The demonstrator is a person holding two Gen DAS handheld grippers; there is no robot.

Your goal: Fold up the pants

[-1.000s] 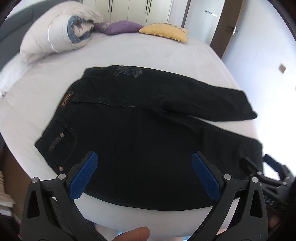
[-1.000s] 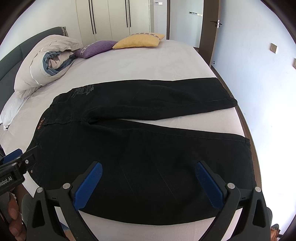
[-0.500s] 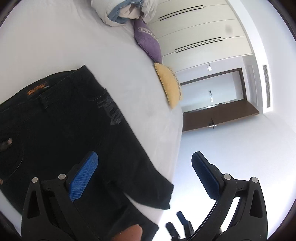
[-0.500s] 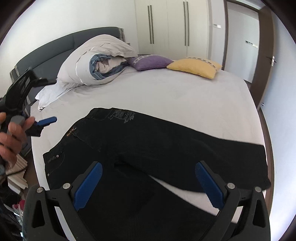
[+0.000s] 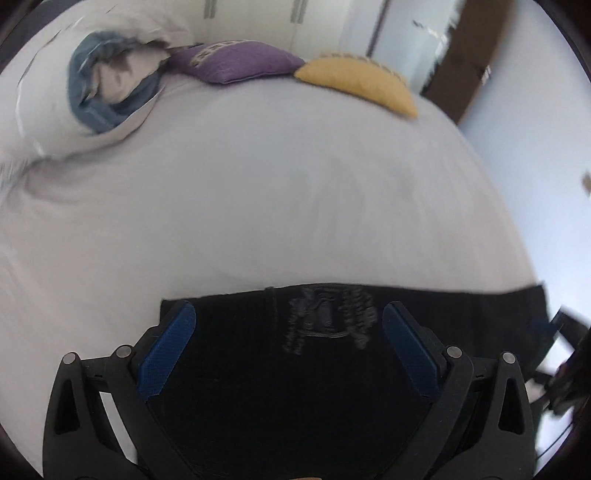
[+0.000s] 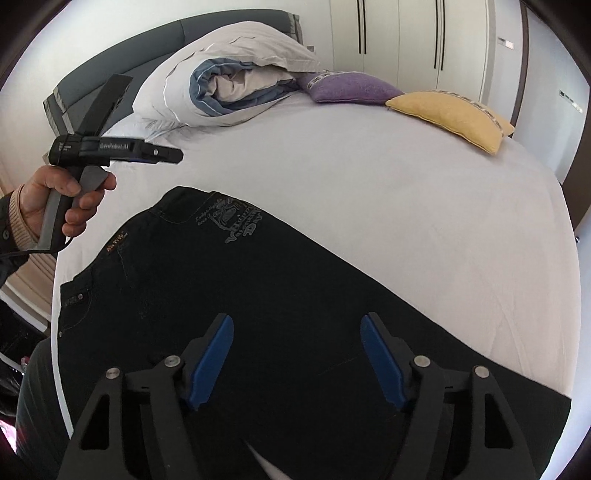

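Black pants lie flat on the white bed, waistband to the left, legs running right. In the left wrist view the pants fill the lower frame, with a grey print between the fingers. My left gripper is open and empty above the waist's far edge; it also shows in the right wrist view, held in a hand above the bed left of the waistband. My right gripper is open and empty over the upper leg area.
A rolled white and blue duvet, a purple cushion and a yellow cushion lie at the bed's far end. A grey headboard stands at the back left, white wardrobes behind. The bed's right edge drops off beside a door.
Both grippers have moved forward over the pants toward the far side. The left one swung back level over the waistband. The right one's fingers stand closer together than before.
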